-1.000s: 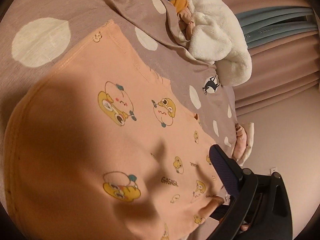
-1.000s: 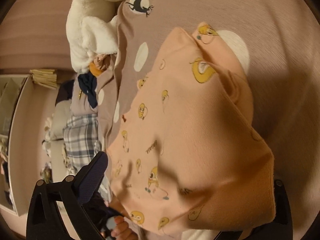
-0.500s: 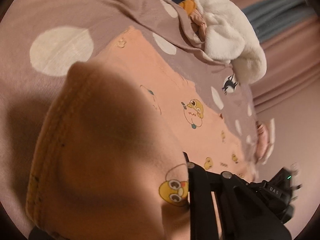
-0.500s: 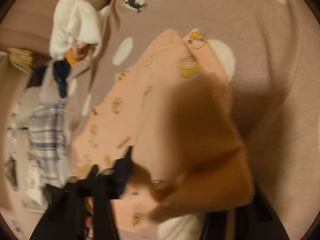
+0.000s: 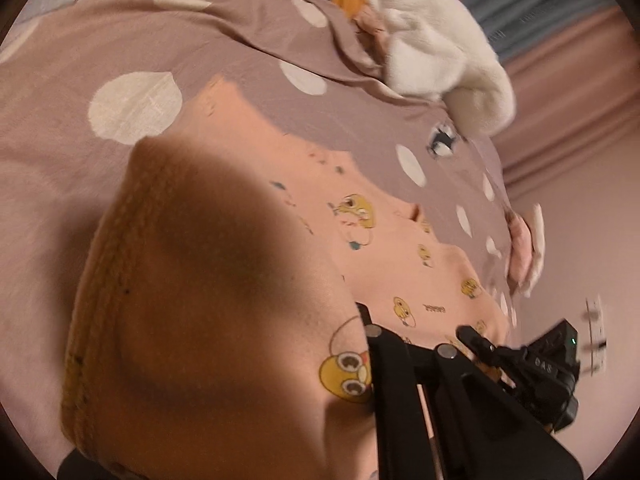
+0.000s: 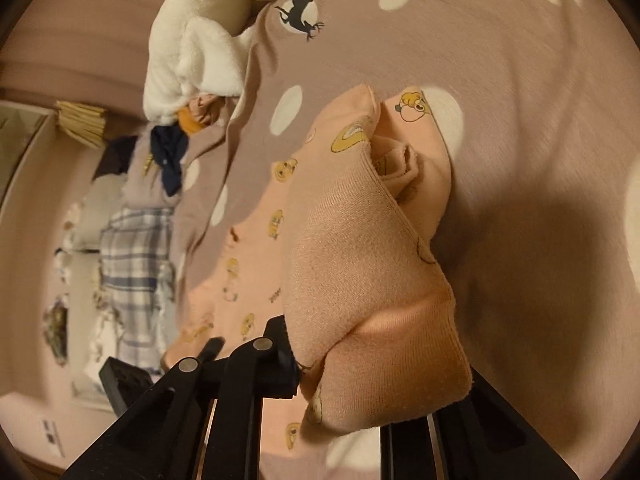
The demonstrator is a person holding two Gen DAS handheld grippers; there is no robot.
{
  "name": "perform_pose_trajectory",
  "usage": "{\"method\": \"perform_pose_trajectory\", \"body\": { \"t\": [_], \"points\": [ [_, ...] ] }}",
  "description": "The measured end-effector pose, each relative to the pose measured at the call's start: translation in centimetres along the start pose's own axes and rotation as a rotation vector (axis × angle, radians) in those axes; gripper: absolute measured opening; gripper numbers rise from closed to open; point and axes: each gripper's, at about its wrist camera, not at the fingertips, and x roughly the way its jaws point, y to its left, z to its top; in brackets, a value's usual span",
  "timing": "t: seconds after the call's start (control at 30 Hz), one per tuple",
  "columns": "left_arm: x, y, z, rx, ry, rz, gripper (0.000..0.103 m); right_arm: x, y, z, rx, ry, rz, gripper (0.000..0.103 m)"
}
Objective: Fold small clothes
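1. One small peach garment (image 5: 224, 288), printed with yellow cartoon figures, is the thing being folded; most of it lies flat on the bed cover (image 5: 72, 184), while its near hem is raised off the cover at two points.
2. The garment is judged light, soft and limp: the raised hem sags between the two holds, and in the right wrist view the cloth bunches into a loose roll just beyond the lifted ribbed edge (image 6: 384, 352). It is not fragile, but it will droop and crease wherever it is unsupported.
3. Hold is best taken at the hem corners, on the thicker stitched edge, so that the fold line stays straight.
4. The left gripper (image 5: 360, 364) has just been closing and is now pinched on the garment's hem, the cloth draped over and hiding one finger.
5. The right gripper (image 6: 340, 376) has likewise just been closing and is clamped on the ribbed edge, the cloth hanging over its far finger.
6. Beyond the garment, the mauve bed cover shows white dots and a small deer print (image 6: 300, 14).
7. Past the garment's far end, a white fleece item (image 5: 436, 52) and a pile of other clothes (image 6: 176, 148) lie on the bed; a plaid cloth (image 6: 136, 264) is seen off to the side.
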Motion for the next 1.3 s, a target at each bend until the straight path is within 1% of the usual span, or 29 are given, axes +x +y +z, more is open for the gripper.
{"method": "perform_pose_trajectory", "body": {
  "t": [0.1,0.13,0.17,0.23,0.33,0.37,0.43,0.5,0.53,0.63,0.7,0.77,0.83,0.87,0.93,1.03,1.1,1.23,1.3],
  "points": [
    [-2.0,0.2,-1.7,0.027,0.023,0.006,0.011,-1.5,-0.4,-2.3,-0.003,0.007,0.066,0.017],
    [-2.8,0.4,-2.5,0.026,0.029,-0.003,0.011,-1.8,-0.4,-3.0,-0.007,0.011,0.07,0.017],
    [-3.6,0.7,-3.4,0.025,0.04,-0.012,0.011,-2.2,-0.6,-4.1,-0.012,0.018,0.064,0.017],
    [-4.6,0.9,-4.9,0.033,0.062,-0.007,0.012,-2.8,-1.1,-6.1,-0.015,0.033,0.045,0.017],
    [-6.1,0.8,-7.6,0.088,0.08,0.038,0.012,-3.9,-2.2,-9.2,0.008,0.051,0.06,0.017],
    [-6.5,0.7,-8.4,0.105,0.085,0.049,0.012,-4.0,-2.2,-9.7,0.017,0.056,0.06,0.017],
    [-7.0,0.9,-9.3,0.11,0.101,0.051,0.013,-4.6,-2.4,-10.9,0.025,0.058,0.055,0.017],
    [-7.8,1.3,-9.9,0.089,0.116,0.037,0.014,-5.2,-2.6,-11.7,0.038,0.055,0.048,0.017],
    [-8.3,1.5,-10.2,0.087,0.12,0.033,0.017,-5.4,-2.4,-11.9,0.032,0.053,0.042,0.017],
    [-10.0,2.3,-11.5,0.1,0.106,0.061,0.021,-6.5,-2.4,-13.0,0.005,0.032,0.0,0.017],
    [-10.7,3.0,-12.3,0.092,0.11,0.073,0.02,-7.1,-2.8,-13.8,0.003,0.024,-0.03,0.017],
    [-11.3,3.7,-13.3,0.084,0.114,0.062,0.016,-7.9,-3.5,-14.6,-0.001,0.002,-0.038,0.017],
    [-11.7,4.0,-14.3,0.108,0.107,0.092,0.018,-8.6,-4.0,-15.3,-0.014,-0.016,-0.062,0.017],
    [-11.8,4.2,-14.8,0.118,0.104,0.113,0.017,-8.7,-4.1,-15.4,-0.015,-0.018,-0.076,0.017],
    [-12.1,4.6,-15.5,0.112,0.103,0.113,0.013,-9.3,-4.4,-15.9,-0.016,-0.027,-0.091,0.017],
    [-12.9,5.3,-15.9,0.095,0.087,0.11,0.012,-9.9,-4.3,-16.3,-0.044,-0.046,-0.12,0.017],
    [-13.4,6.0,-15.9,0.074,0.084,0.123,0.013,-10.3,-4.6,-16.6,-0.048,-0.056,-0.152,0.017],
    [-14.5,7.6,-16.3,0.041,0.073,0.131,0.013,-10.9,-5.8,-16.8,-0.009,-0.061,-0.157,0.017],
    [-14.8,7.8,-16.5,0.042,0.068,0.141,0.013,-11.1,-6.5,-16.9,0.006,-0.067,-0.19,0.017]
  ]
}}
